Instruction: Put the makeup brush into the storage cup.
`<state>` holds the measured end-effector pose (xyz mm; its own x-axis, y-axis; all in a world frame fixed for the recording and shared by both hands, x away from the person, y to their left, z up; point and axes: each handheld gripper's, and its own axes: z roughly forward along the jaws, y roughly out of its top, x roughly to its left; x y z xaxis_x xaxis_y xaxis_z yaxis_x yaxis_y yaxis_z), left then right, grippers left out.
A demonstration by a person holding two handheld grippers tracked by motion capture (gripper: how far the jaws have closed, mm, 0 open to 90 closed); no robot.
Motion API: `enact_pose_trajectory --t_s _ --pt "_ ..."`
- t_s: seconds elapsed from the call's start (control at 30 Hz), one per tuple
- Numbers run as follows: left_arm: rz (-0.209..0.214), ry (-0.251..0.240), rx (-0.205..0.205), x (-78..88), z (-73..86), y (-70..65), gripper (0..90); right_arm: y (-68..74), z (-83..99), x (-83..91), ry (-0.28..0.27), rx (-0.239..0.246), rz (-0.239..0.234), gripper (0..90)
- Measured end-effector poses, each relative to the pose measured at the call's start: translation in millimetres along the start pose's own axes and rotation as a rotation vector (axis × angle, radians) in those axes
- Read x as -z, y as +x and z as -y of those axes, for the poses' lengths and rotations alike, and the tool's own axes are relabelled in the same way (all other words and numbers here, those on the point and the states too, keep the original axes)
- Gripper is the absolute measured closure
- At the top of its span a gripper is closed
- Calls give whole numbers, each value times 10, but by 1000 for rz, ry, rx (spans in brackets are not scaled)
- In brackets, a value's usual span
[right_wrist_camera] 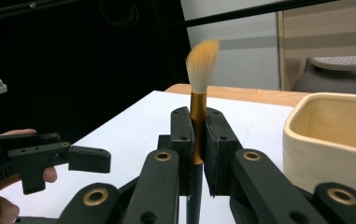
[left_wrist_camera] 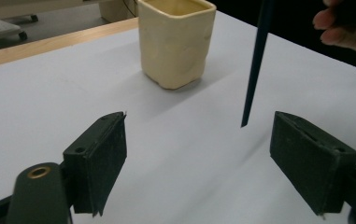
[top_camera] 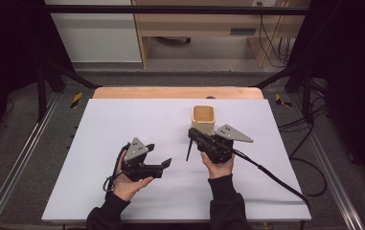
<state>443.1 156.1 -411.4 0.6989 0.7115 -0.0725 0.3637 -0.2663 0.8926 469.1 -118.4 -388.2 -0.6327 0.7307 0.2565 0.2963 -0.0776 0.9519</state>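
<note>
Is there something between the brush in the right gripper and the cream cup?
Nothing visible does. The brush is clamped upright in the right gripper, and the open cup stands just beyond it on bare table.

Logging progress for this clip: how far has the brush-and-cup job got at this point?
Done: the brush is picked up, clamped upright in the right tool, bristles up, its pointed handle tip above the table. In hand: that tool holds it beside the cream cup, not over it. The left tool is open and holds nothing. Left, judging by the layout: probably moving the brush over the cup and dropping it in; the cup looks empty.
</note>
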Motion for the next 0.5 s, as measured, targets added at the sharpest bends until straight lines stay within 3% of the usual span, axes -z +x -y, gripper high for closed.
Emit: enact_pose_trajectory --t_s 0.13,0.27,0.5 --pt "-21 10 9 76 83 93 148 -20 -40 21 -1 10 3 838" --pt "-34 11 44 136 176 192 136 -46 -81 44 -2 23 4 838" --pt "-72 20 54 218 242 307 107 -100 -165 86 -17 41 3 838"
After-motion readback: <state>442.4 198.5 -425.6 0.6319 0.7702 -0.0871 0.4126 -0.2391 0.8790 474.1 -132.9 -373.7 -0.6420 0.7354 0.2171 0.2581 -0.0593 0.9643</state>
